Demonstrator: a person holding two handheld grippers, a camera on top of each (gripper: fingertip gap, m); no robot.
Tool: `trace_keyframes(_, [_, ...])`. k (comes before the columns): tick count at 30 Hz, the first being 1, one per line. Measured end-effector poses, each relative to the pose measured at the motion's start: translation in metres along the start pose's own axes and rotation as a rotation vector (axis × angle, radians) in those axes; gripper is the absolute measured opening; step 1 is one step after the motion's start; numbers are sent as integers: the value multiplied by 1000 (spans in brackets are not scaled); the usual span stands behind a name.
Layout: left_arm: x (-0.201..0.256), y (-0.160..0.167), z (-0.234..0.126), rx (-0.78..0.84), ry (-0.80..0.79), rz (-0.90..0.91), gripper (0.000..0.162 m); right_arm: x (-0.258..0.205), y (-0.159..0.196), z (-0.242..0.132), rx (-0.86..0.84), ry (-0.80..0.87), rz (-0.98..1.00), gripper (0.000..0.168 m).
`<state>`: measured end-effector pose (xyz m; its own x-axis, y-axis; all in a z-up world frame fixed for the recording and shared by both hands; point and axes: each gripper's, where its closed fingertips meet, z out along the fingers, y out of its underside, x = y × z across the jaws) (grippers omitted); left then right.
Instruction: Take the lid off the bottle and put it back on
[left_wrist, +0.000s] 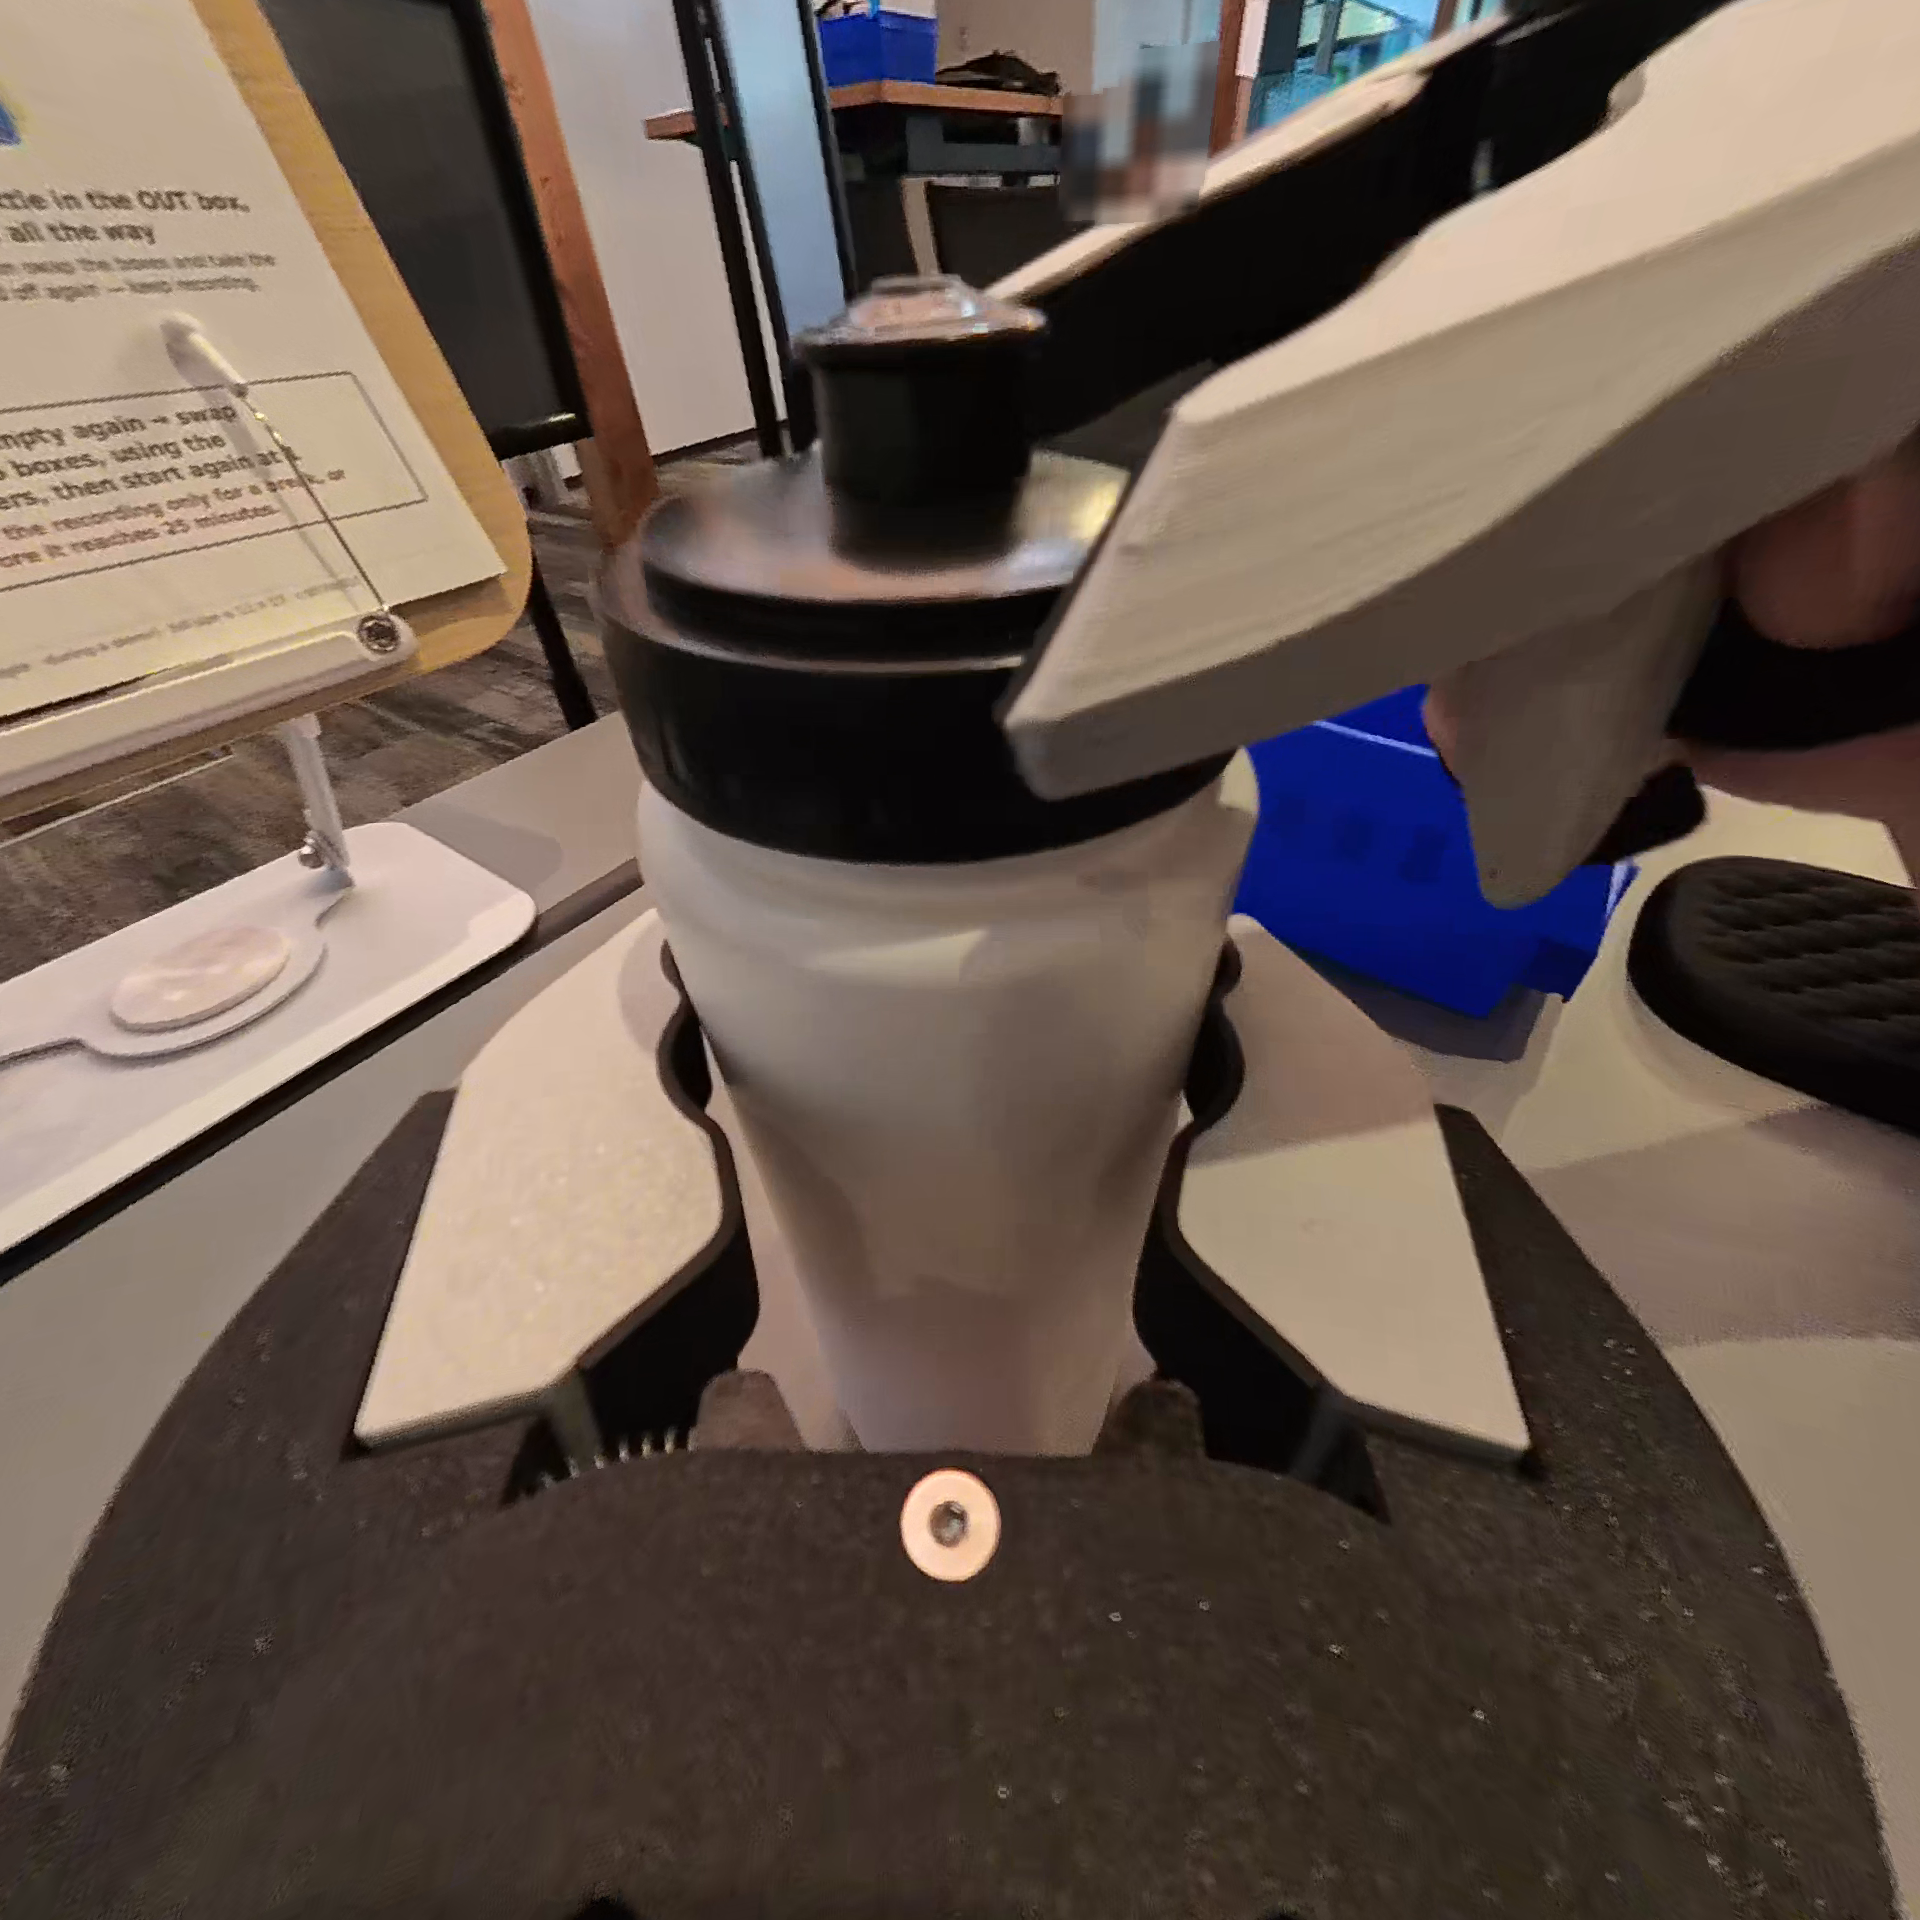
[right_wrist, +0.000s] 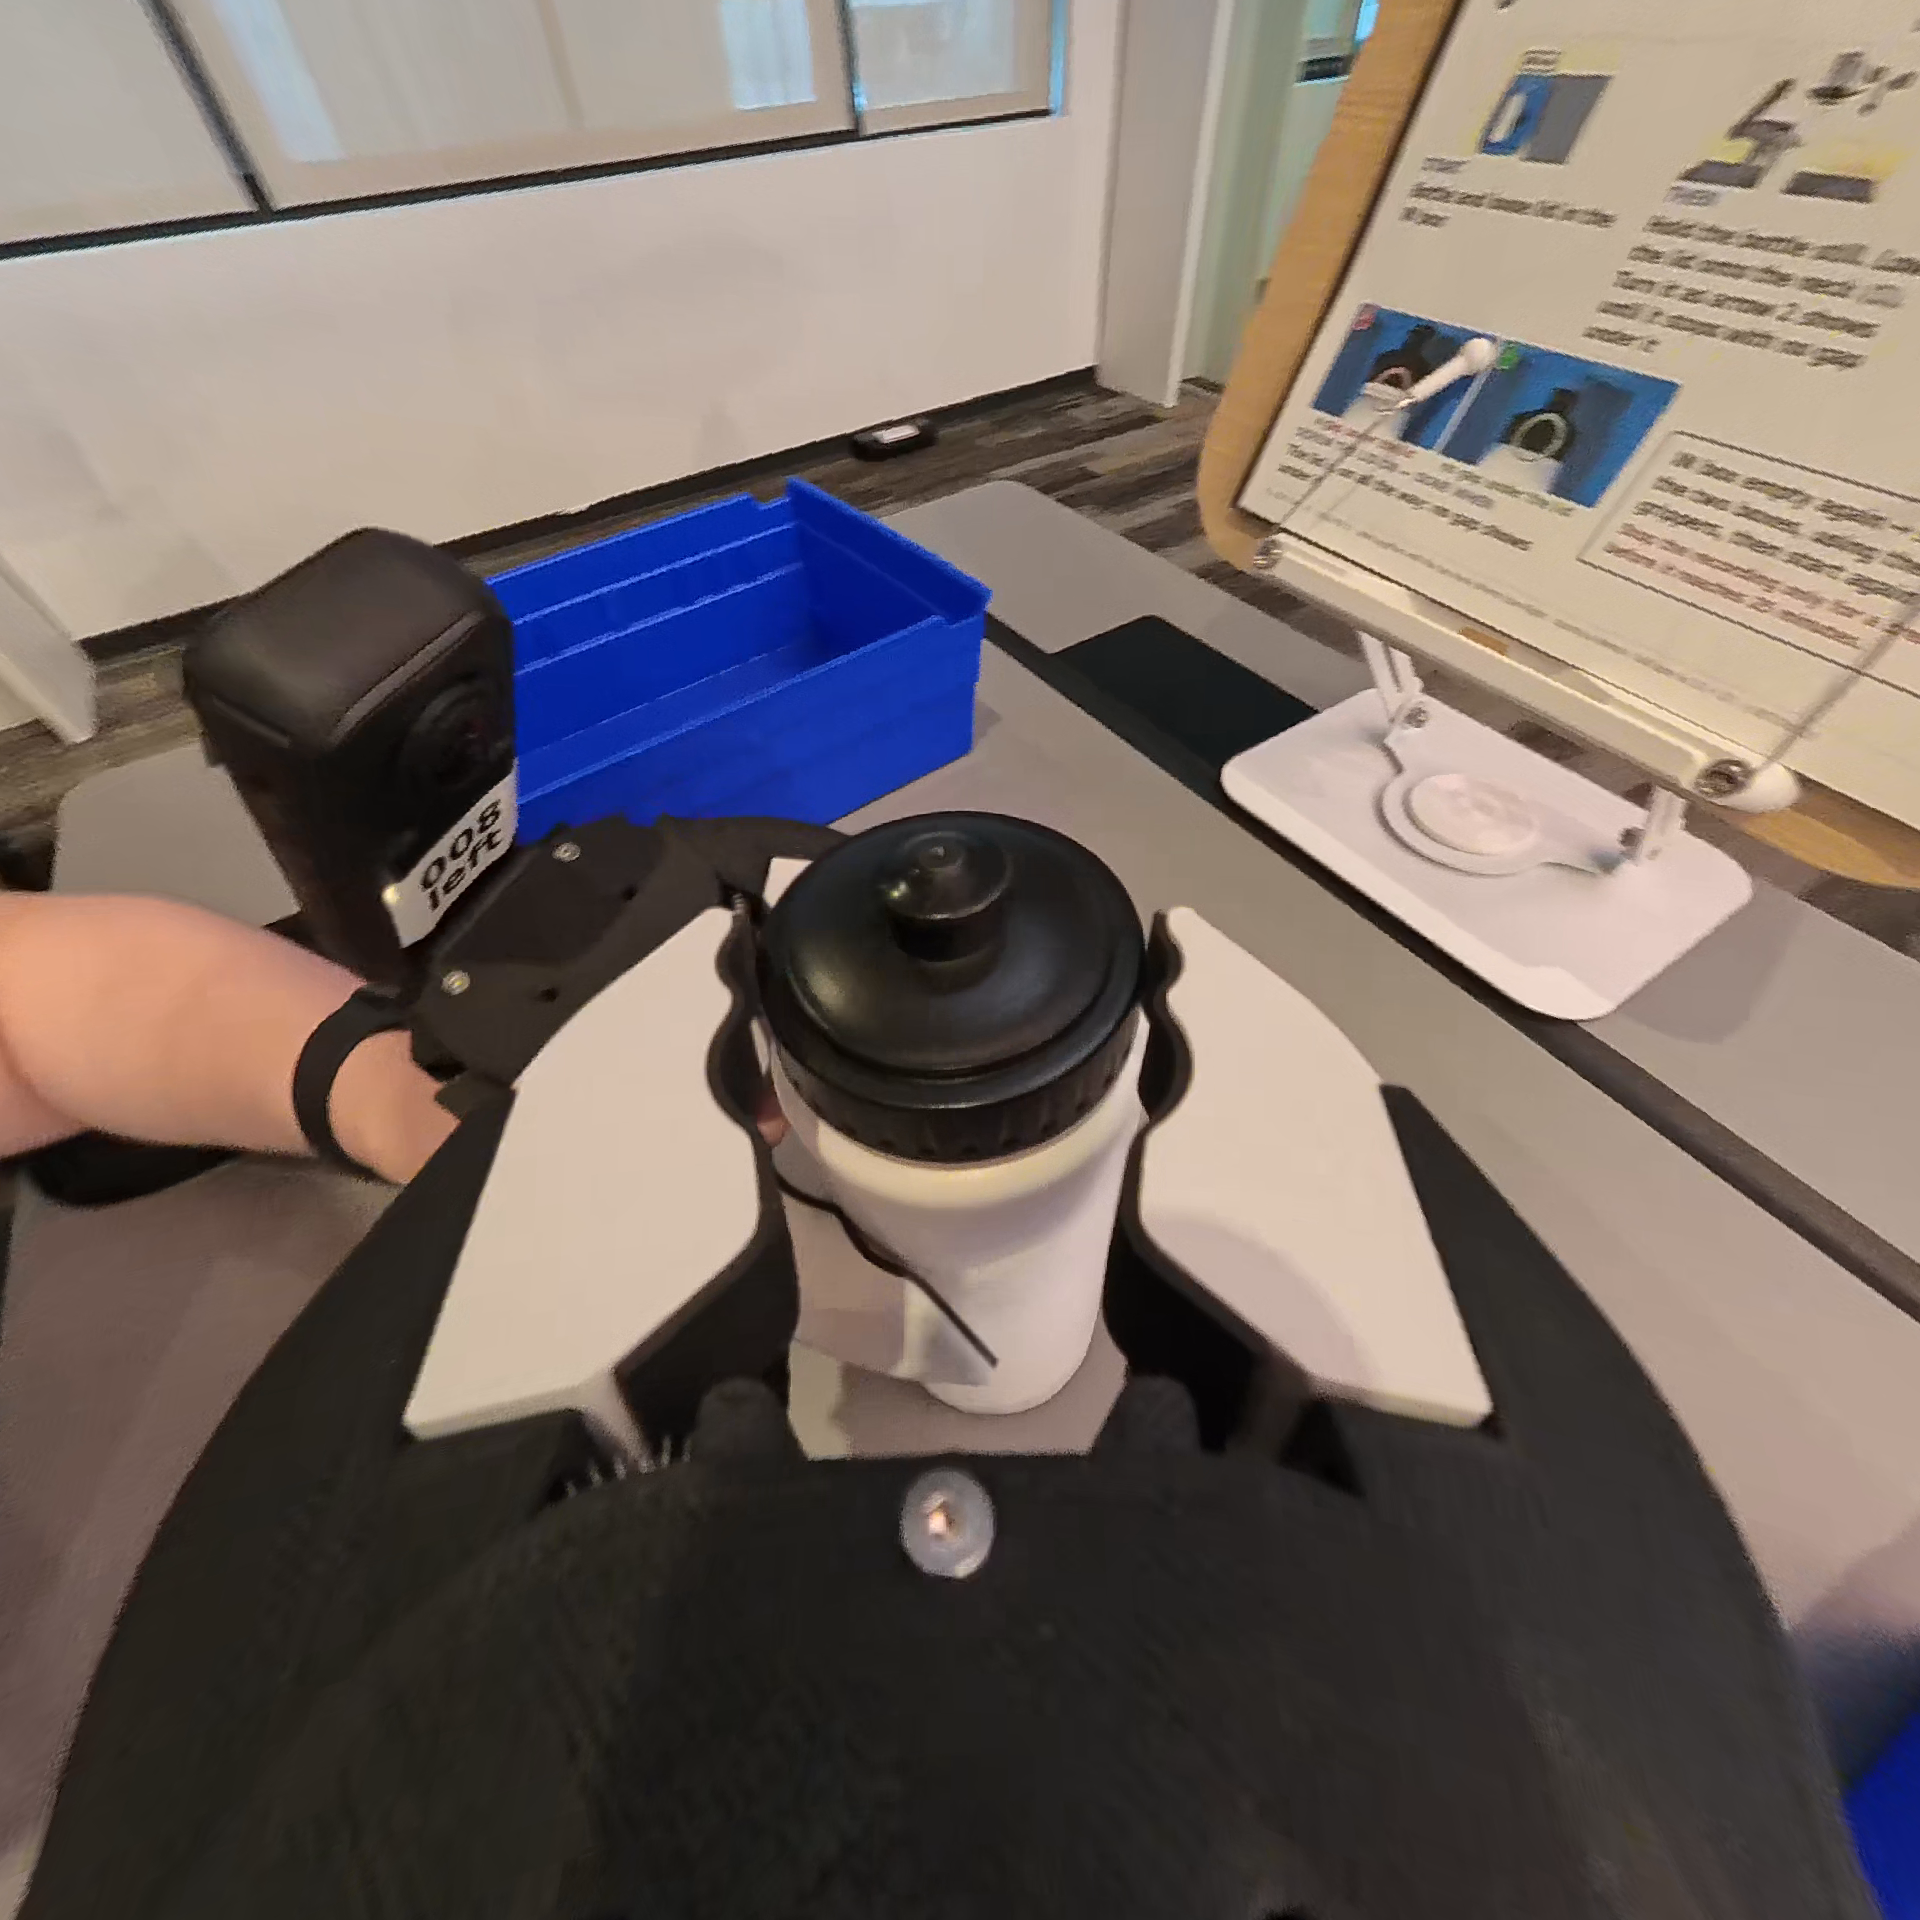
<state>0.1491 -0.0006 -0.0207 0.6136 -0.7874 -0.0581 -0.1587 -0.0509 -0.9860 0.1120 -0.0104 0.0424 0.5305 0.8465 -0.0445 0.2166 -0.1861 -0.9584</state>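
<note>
A white bottle with a black screw lid and a pull spout stands upright over the grey table. My left gripper is shut on the bottle's body, one finger on each side. My right gripper comes in from the upper right and its fingers close around the lid. In the right wrist view I look down on the lid, held between the fingers of my right gripper. The bottle body shows below it. The lid sits on the bottle's neck. The lid top is blurred.
An empty blue bin stands on the table behind the bottle; it also shows in the left wrist view. An instruction board on a white stand is at the right. A hand holds the left gripper.
</note>
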Motion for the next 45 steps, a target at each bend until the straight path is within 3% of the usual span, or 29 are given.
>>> trace_keyframes(4, [-2, 0, 0, 1, -4, 3, 92, 0, 0, 1, 7, 17, -16, 73])
trace_keyframes(8, [3, 0, -2, 9, 72, 16, 92, -6, 9, -5, -67, -180, -96, 75])
trace_keyframes(12, [17, -1, -1, 19, 176, 23, 92, -9, 3, -9, 1, -286, -79, 74])
trace_keyframes(16, [10, 0, 1, -2, 123, 19, 91, -4, 3, -5, -5, -212, -76, 74])
trace_keyframes(22, [-8, 1, 4, -42, -36, -4, 91, 8, -1, 5, 73, 78, 33, 74])
trace_keyframes(24, [-9, 2, 4, -47, -37, -2, 91, 8, -2, 6, 75, 98, 23, 74])
trace_keyframes(30, [5, 1, 1, -27, 126, 23, 91, -3, -1, -6, 17, -194, -97, 74])
trace_keyframes(33, [17, 1, 0, -22, 200, 32, 91, -8, 4, -10, -10, -256, -158, 73])
trace_keyframes(37, [14, 1, 2, -36, 160, 30, 91, -3, 5, -8, -44, -198, -129, 73])
trace_keyframes(43, [-5, 3, 5, -77, -1, 0, 91, 10, 0, 3, 24, 129, -12, 74])
trace_keyframes(45, [-6, 3, 4, -81, -1, 4, 91, 9, 0, 4, 23, 138, -28, 74])
